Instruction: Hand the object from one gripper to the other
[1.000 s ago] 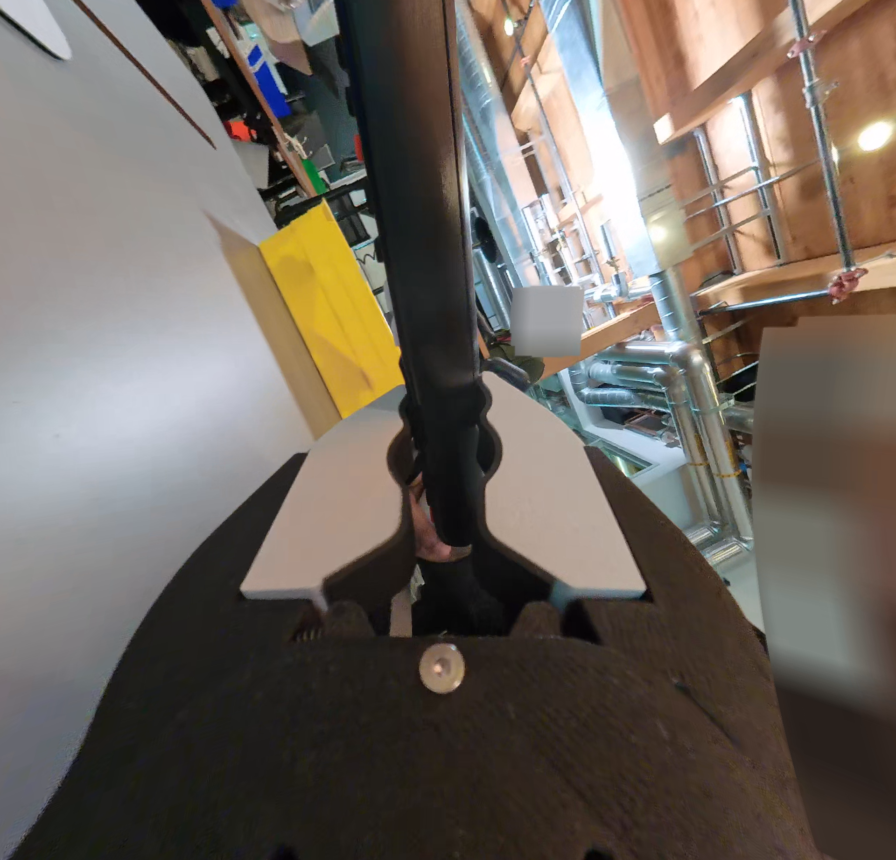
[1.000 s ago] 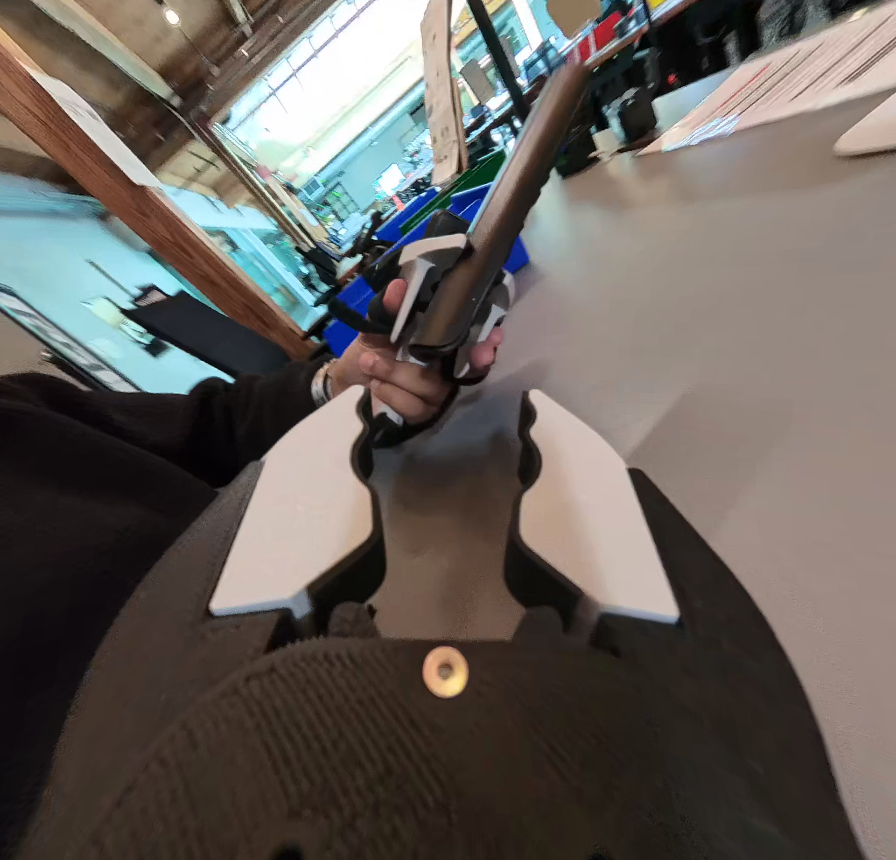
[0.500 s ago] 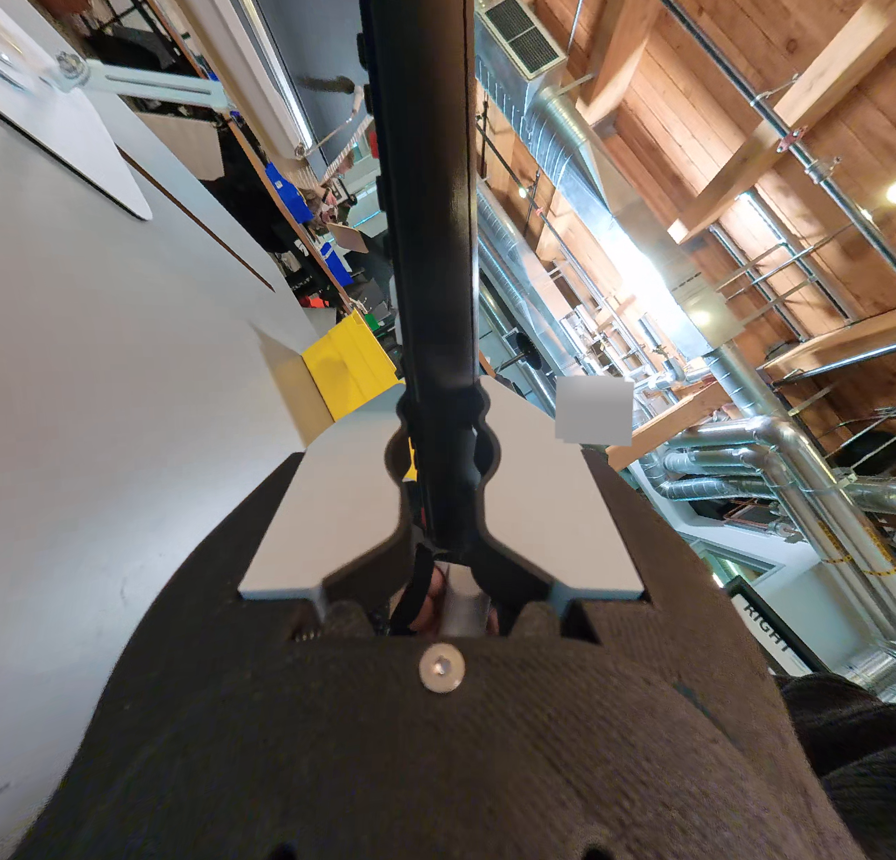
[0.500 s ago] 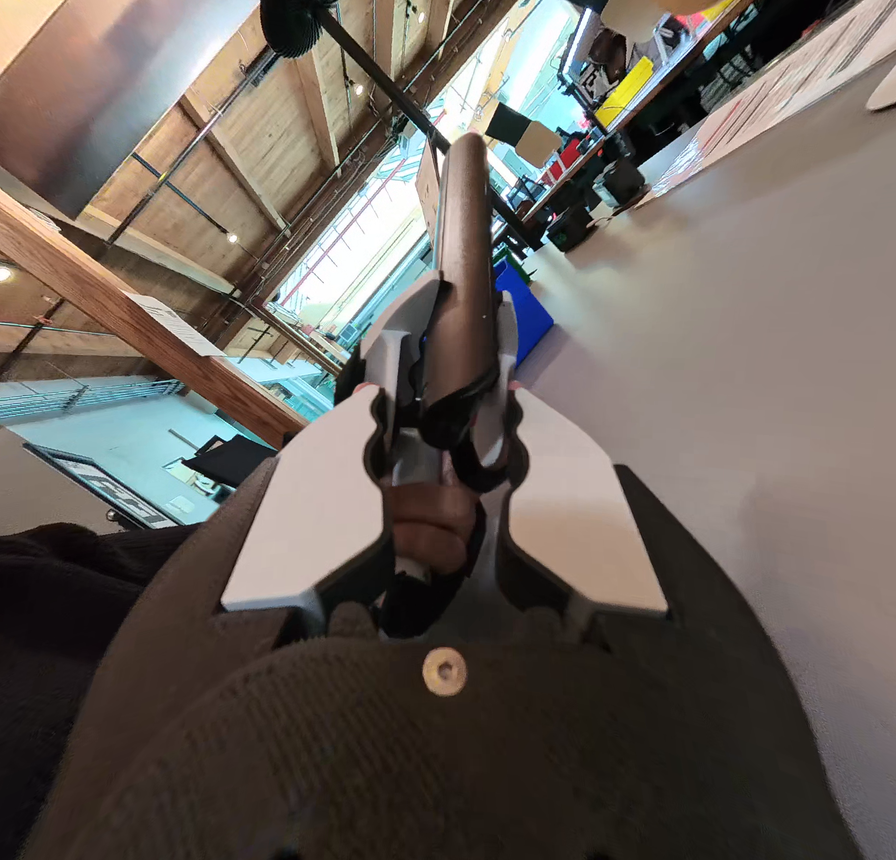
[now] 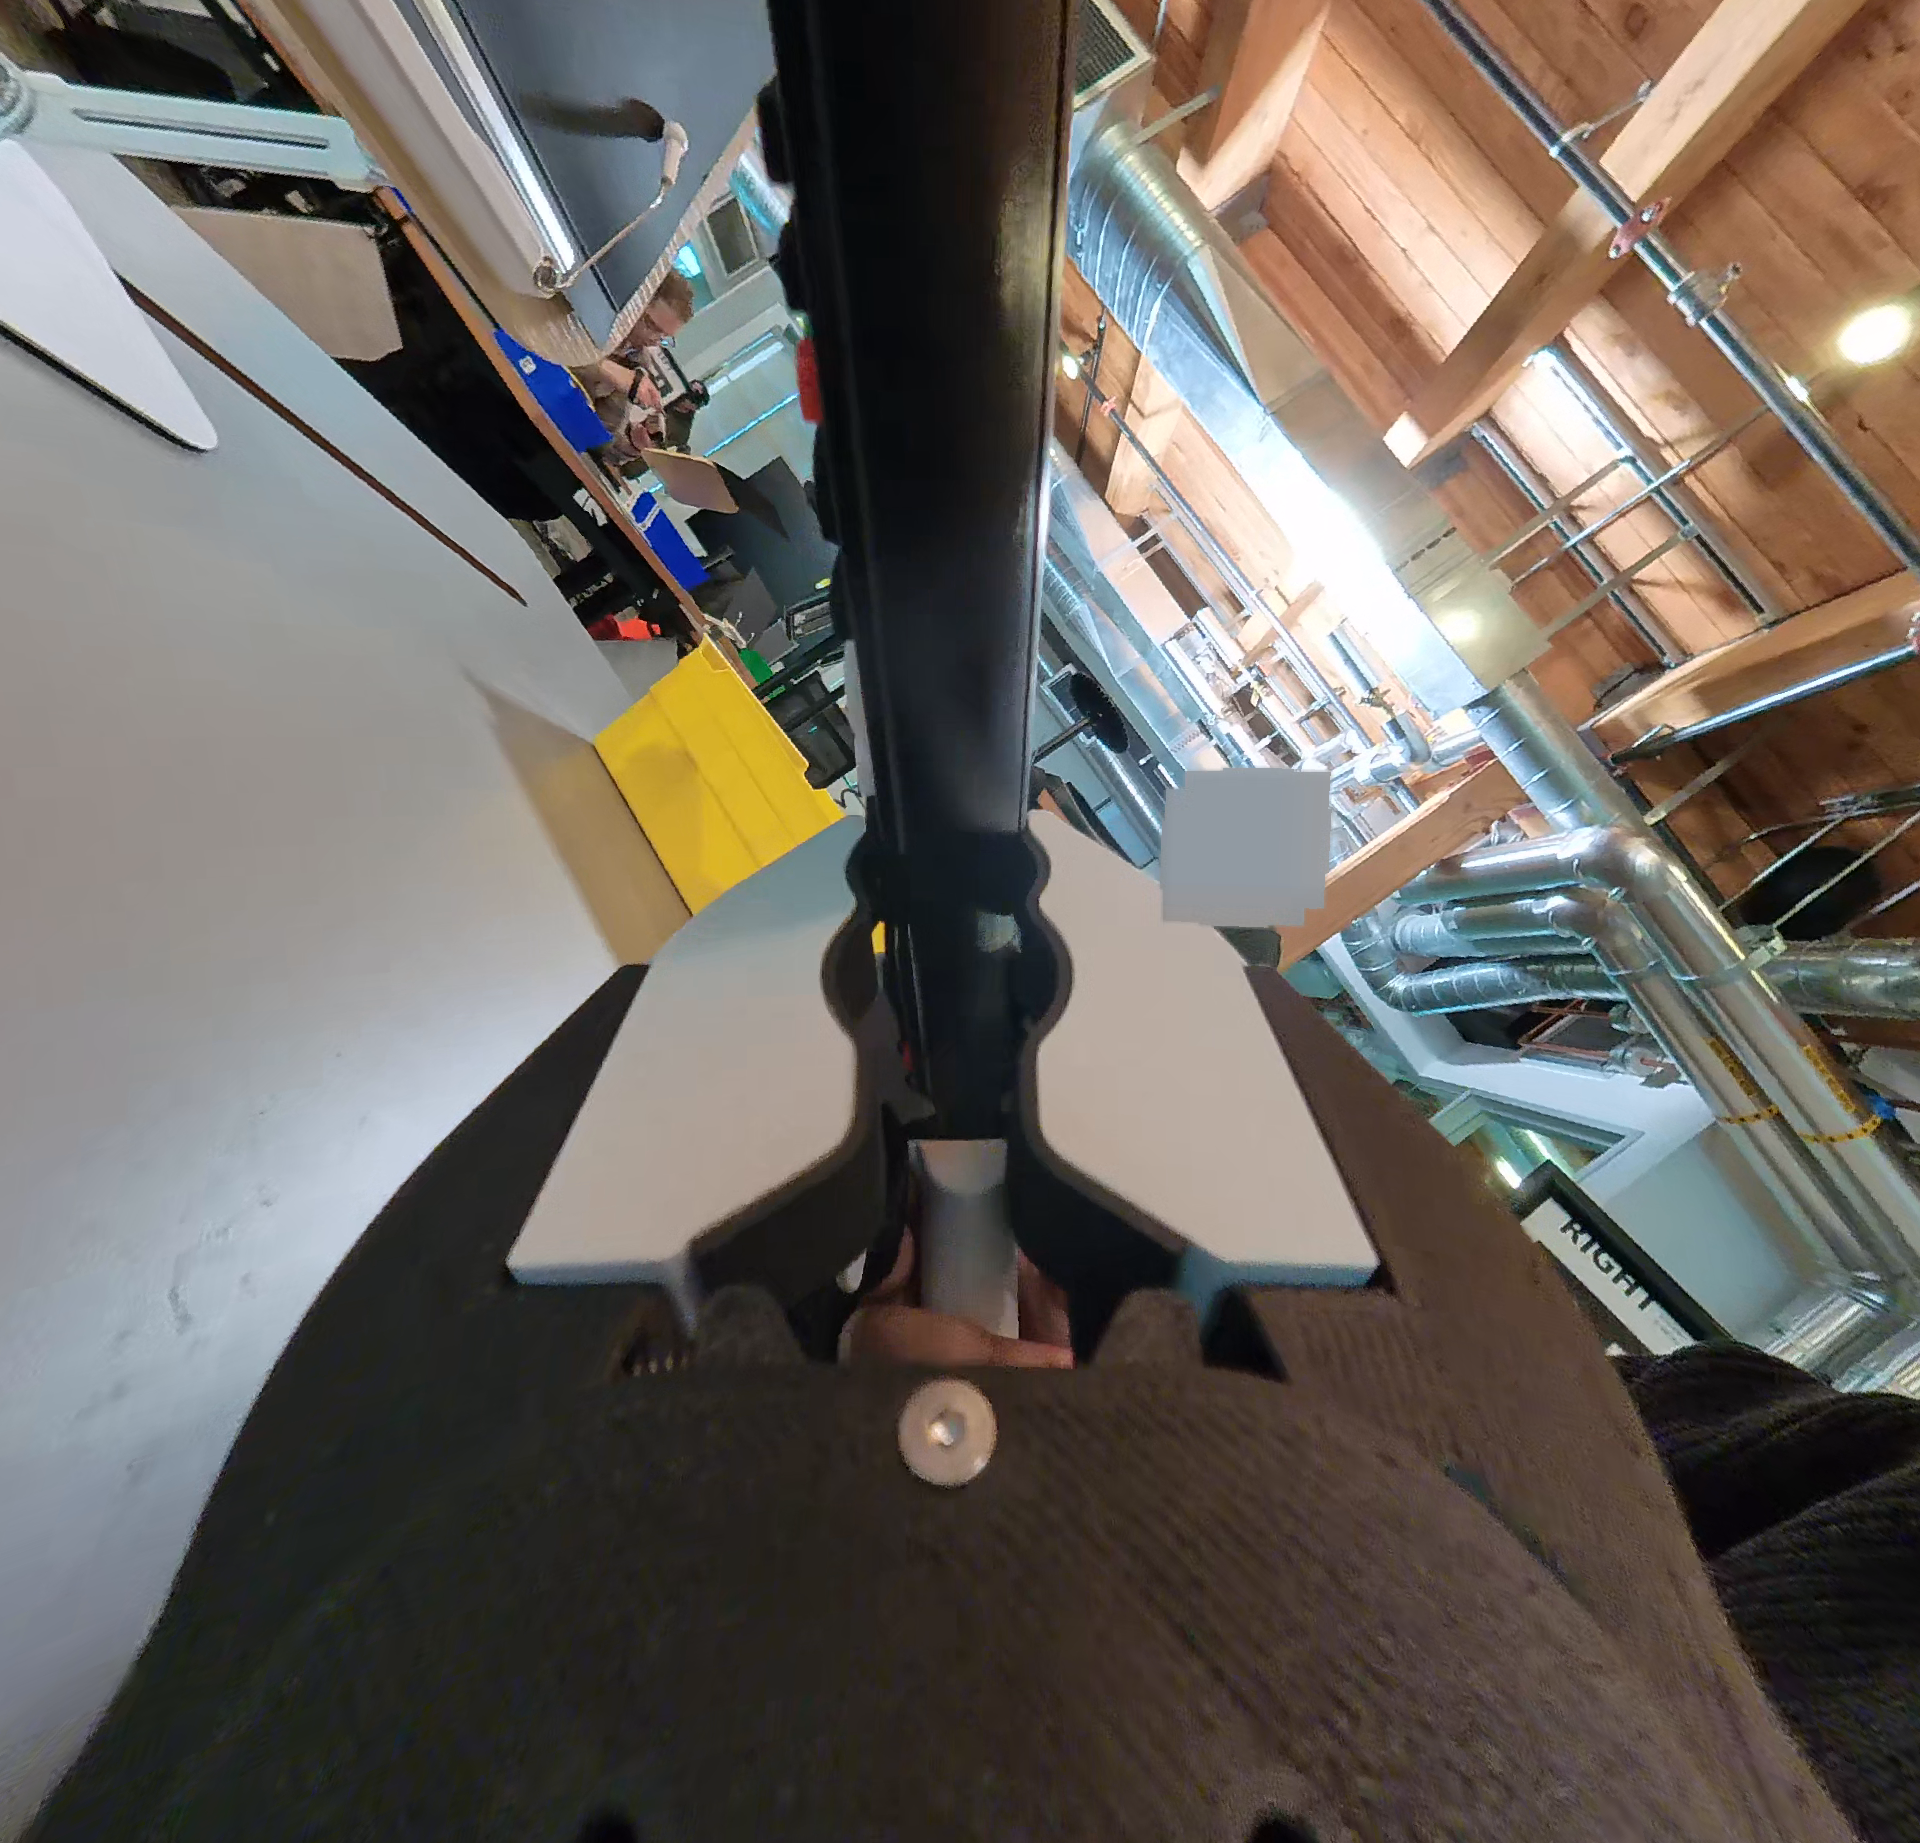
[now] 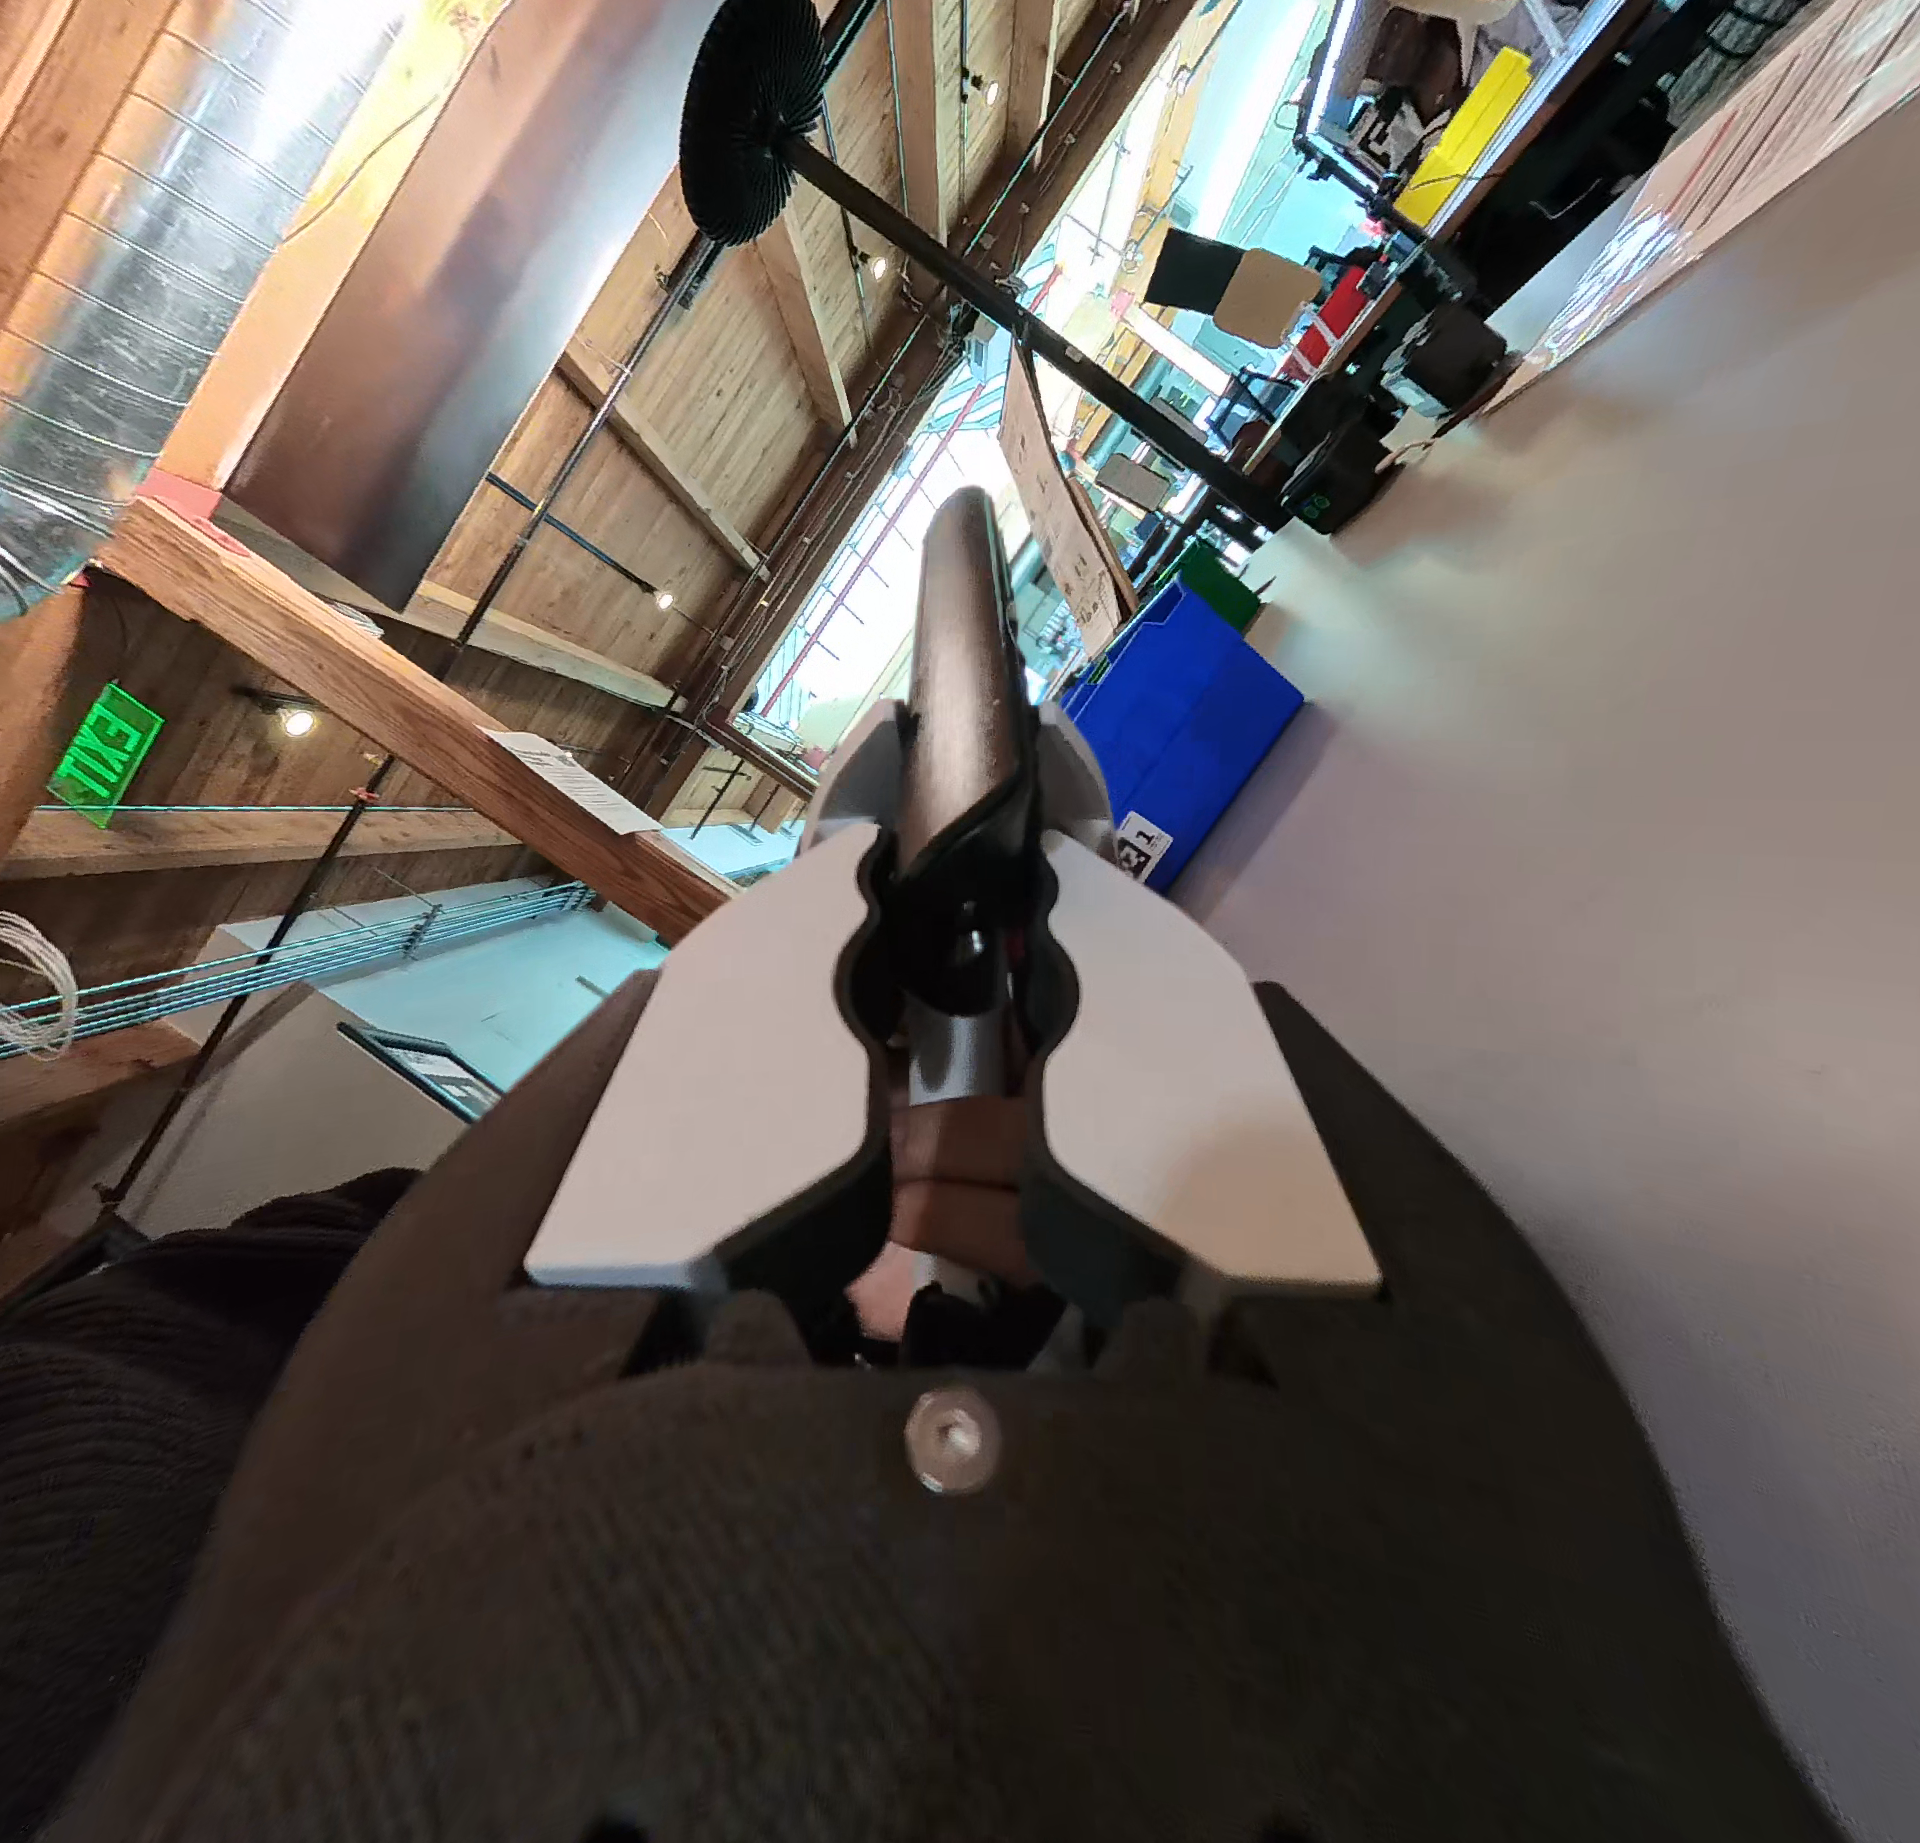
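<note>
Since the frame half a second back, the right gripper point(image 6: 961, 910) has drawn its jaws in from a wide stance to a narrow one. They now pinch the near end of the long dark object point(image 6: 961, 671). That object, a slim black bar with a rounded far tip, is held in the air above the table and runs straight away from both cameras. In the left wrist view it fills the middle of the frame from the fingers to the top edge.

The left gripper point(image 5: 945, 900) is clamped on it too, its white fingers pressed to both sides of the bar's lower part. In the right wrist view those fingers point(image 6: 847, 785) show just beyond the right gripper's tips, so the two grips sit one behind the other on the same end. A person's hand point(image 6: 956, 1180) shows in the gap between the right fingers. A pale strip lies in the gap behind the left ones, and I cannot tell what it belongs to.

A dark knitted sleeve point(image 6: 125, 1378) lies at the lower left of the right view. The grey table point(image 5: 260, 858) stands tilted along one side of each view. A yellow bin point(image 5: 717, 796) sits at its far edge in the left view, a blue bin point(image 6: 1184, 723) in the right. Metal ducts point(image 5: 1174, 287) and timber beams cross overhead, with a black round fan-like disc point(image 6: 748, 100) on a pole and a green lit sign point(image 6: 104, 754) on a beam.
</note>
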